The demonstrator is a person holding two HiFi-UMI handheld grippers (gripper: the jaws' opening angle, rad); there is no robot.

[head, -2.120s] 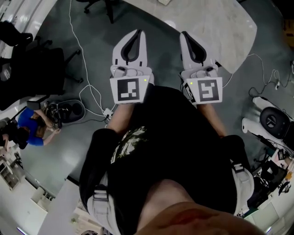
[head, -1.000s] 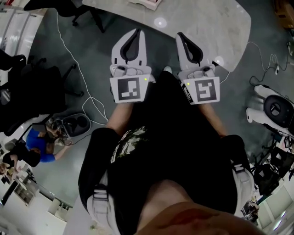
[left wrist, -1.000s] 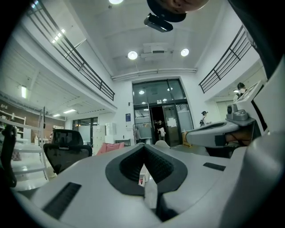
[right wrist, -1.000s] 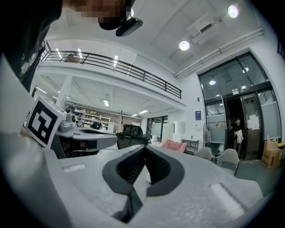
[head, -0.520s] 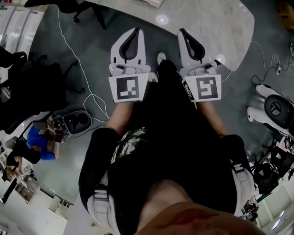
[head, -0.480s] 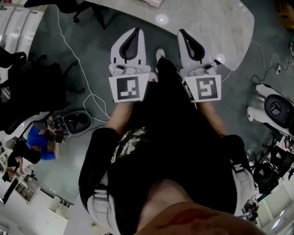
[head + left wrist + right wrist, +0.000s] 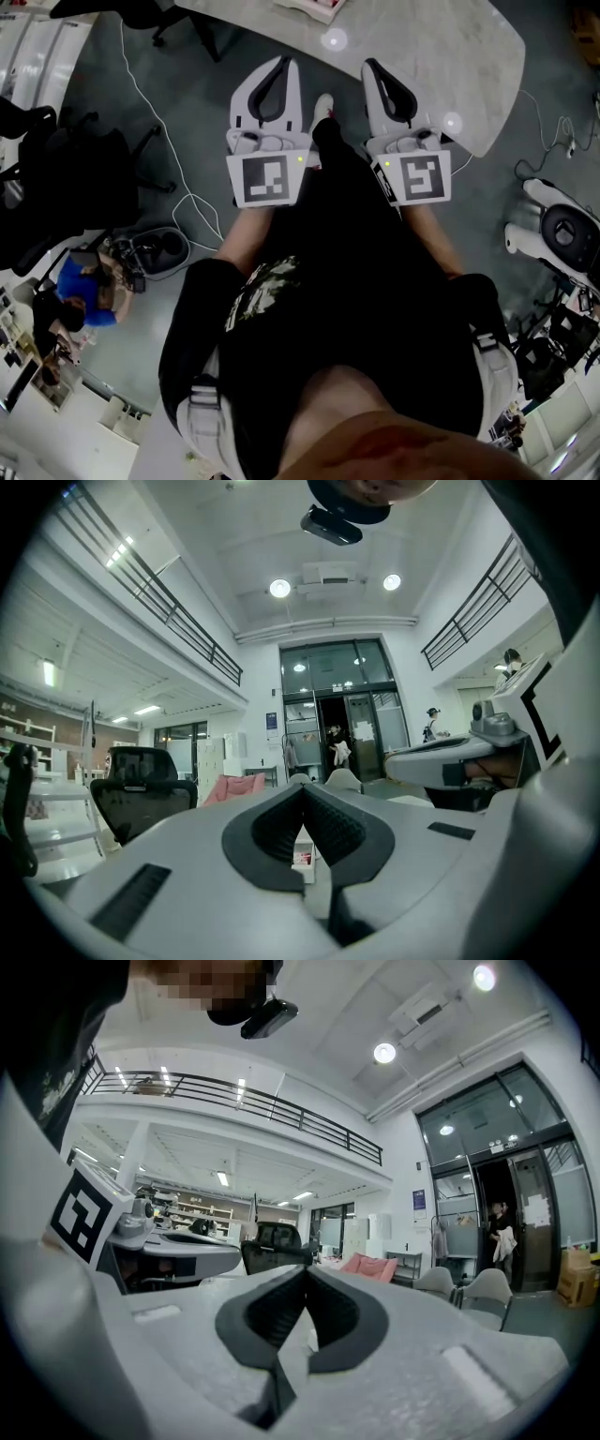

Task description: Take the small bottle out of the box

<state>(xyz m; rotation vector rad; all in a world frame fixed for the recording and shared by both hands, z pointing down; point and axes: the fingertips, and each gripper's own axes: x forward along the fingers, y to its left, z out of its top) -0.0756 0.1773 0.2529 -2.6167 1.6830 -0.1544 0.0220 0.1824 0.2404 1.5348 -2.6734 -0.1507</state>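
Status: standing short of the table (image 7: 422, 56), carrying left gripper (image 7: 281, 64) and right gripper (image 7: 373, 66) side by side in front of the body, both pointing toward it. Reading both as clenched tip to tip, gripping nothing.

Seeing only a corner of the box (image 7: 305, 7) at the top edge of the head view, sitting on the table, well apart from either gripper. Also catching it far off through the gap below the left tips. Not seeing the small bottle anywhere; presumably sitting inside the box, not confirming that from here.

Judging the step as approach, task barely starting. Doing it well:
- closing in, getting the box squarely under the head camera
- spreading one pair of jaws before reaching in
- coming down over the bottle from above
- keeping the other gripper ready for pinning the box wall, preventing lift-along

Counting: two grippers, one table, one box, zero bottles in view, one black office chair (image 7: 66, 178) at left, one white cable (image 7: 159, 103) trailing on the floor at left.
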